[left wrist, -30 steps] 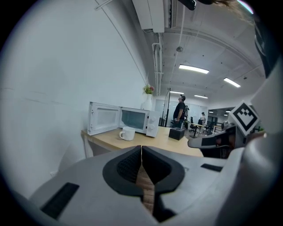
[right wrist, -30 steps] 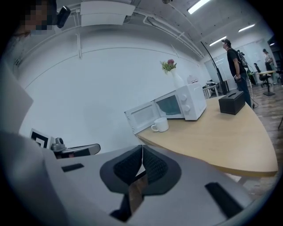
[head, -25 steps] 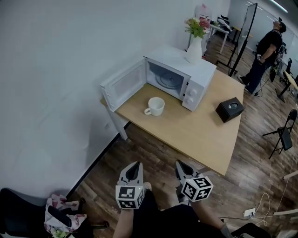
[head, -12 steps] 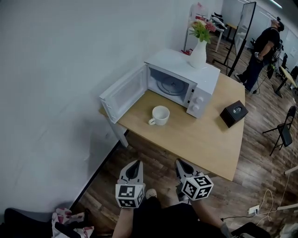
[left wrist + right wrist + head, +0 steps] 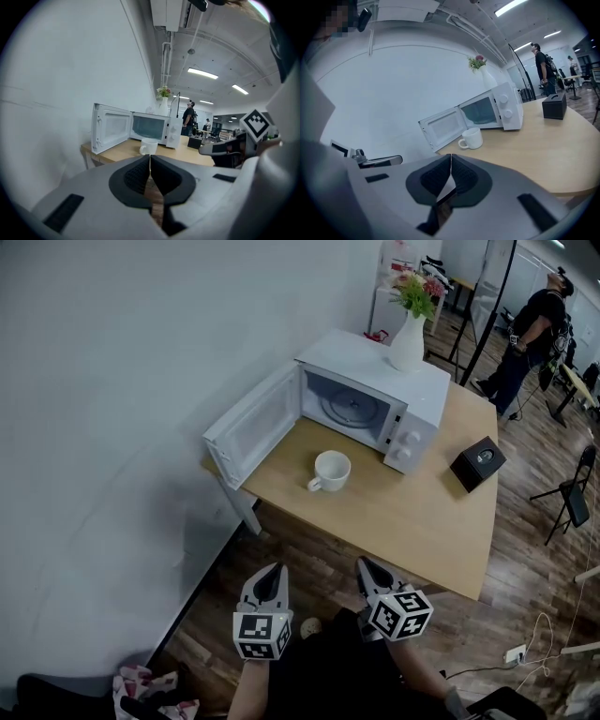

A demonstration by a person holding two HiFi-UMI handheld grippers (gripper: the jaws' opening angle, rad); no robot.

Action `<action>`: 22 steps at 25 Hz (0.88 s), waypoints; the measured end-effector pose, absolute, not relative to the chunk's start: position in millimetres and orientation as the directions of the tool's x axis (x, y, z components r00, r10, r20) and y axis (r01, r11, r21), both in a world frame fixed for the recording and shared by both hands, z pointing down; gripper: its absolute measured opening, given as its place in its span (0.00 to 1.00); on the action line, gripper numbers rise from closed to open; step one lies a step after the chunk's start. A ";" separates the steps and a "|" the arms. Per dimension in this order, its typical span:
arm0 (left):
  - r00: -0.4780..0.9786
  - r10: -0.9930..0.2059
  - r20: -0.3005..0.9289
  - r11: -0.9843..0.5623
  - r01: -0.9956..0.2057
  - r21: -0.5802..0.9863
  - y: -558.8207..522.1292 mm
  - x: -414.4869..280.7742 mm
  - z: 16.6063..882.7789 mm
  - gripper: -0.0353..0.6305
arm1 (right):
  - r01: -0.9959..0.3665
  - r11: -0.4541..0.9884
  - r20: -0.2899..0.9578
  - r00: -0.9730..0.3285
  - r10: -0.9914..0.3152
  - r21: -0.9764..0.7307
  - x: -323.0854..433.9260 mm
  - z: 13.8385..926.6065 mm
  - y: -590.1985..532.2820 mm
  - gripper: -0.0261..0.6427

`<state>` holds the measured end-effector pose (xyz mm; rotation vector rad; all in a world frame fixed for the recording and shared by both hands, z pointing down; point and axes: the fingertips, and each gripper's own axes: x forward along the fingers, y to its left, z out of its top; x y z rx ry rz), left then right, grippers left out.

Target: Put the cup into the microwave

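Well short of the table (image 5: 394, 521), both the left gripper (image 5: 272, 579) and right gripper (image 5: 367, 570) are clenched on nothing, while the cup (image 5: 331, 470) stands before the open microwave (image 5: 375, 399).

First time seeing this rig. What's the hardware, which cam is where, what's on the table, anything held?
No robot arm here: a person holds a two-jaw gripper in each hand. The wide picture comes from a camera on the person's head, looking down; the left gripper and right gripper show at its bottom, each with a marker cube. The other two pictures come from cameras riding on each gripper, looking along its jaws. Both pairs of jaws are closed and hold nothing. On the wooden table stand a white microwave with its door swung open, a white cup in front of it, and a small black box. A vase of flowers sits on top of the microwave. Both grippers are short of the table, touching nothing.
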<state>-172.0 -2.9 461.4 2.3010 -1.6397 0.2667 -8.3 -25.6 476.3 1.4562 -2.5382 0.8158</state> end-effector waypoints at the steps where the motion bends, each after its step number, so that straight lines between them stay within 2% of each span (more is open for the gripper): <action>1: 0.328 -0.887 0.324 -0.299 -0.944 0.139 -2.0 -174.1 462.7 0.06 | -0.828 0.394 0.347 -0.533 -0.772 -0.398 -8.5 477.2 -26.3 0.03; 11: 0.289 -0.895 0.341 -0.247 -0.955 0.161 -2.5 -195.4 474.3 0.06 | -0.819 0.397 0.376 -0.552 -0.744 -0.415 -23.0 489.5 -34.0 0.03; 22: 0.328 -0.880 0.344 -0.287 -0.944 0.164 -51.1 -192.5 474.1 0.06 | -0.815 0.393 0.392 -0.558 -0.732 -0.426 -35.2 495.1 -77.0 0.03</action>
